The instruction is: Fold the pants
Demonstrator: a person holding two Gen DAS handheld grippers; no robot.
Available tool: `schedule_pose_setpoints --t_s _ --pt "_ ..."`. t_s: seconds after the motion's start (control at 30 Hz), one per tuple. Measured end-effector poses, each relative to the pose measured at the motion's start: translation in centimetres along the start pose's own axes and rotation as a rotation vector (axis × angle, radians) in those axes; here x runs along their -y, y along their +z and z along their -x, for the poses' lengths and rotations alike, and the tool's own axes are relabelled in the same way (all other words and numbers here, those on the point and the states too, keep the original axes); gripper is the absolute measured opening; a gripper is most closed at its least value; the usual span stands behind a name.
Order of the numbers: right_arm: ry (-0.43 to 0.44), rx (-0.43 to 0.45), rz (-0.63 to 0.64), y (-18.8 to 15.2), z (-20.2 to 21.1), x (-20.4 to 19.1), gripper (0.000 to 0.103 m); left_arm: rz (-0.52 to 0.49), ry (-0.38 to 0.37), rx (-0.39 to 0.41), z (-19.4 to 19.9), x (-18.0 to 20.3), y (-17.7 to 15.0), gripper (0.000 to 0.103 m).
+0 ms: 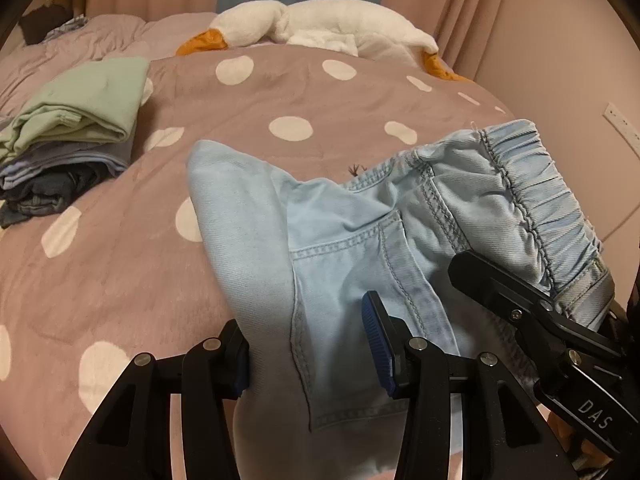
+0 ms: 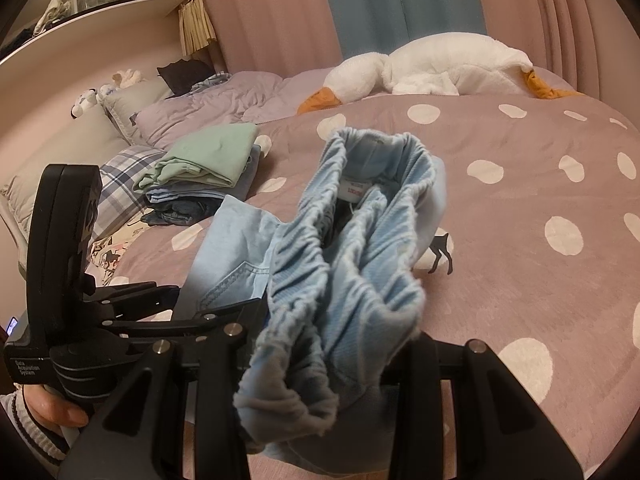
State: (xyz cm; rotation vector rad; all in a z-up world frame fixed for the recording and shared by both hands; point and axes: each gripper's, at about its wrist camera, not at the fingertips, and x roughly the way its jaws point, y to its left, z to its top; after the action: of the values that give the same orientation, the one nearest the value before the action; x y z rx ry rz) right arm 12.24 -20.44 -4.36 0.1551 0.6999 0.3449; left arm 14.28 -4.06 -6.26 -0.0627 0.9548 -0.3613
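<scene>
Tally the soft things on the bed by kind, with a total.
Light blue pants, held in both hand-held grippers: 1
Stack of folded clothes: 1
White plush goose: 1
Plaid pillow: 1
Total: 4

Light-blue pants (image 1: 340, 248) — bunched, held aloft

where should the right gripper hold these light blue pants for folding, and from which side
On the gathered elastic waistband, where the right gripper already holds it, coming from the near edge. The bunched band is thick and stitched, so it likely slips less than the thin denim leg, which the left gripper holds.
</scene>
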Motion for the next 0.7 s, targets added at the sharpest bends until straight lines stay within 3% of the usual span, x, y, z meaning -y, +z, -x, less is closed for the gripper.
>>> schedule_pose_setpoints --t_s 0.7 --pt "-0.002 -0.106 -0.080 -0.3 -4.5 2.4 0.040 0.026 0.023 -0.069 -4.1 -1.5 0.3 0.047"
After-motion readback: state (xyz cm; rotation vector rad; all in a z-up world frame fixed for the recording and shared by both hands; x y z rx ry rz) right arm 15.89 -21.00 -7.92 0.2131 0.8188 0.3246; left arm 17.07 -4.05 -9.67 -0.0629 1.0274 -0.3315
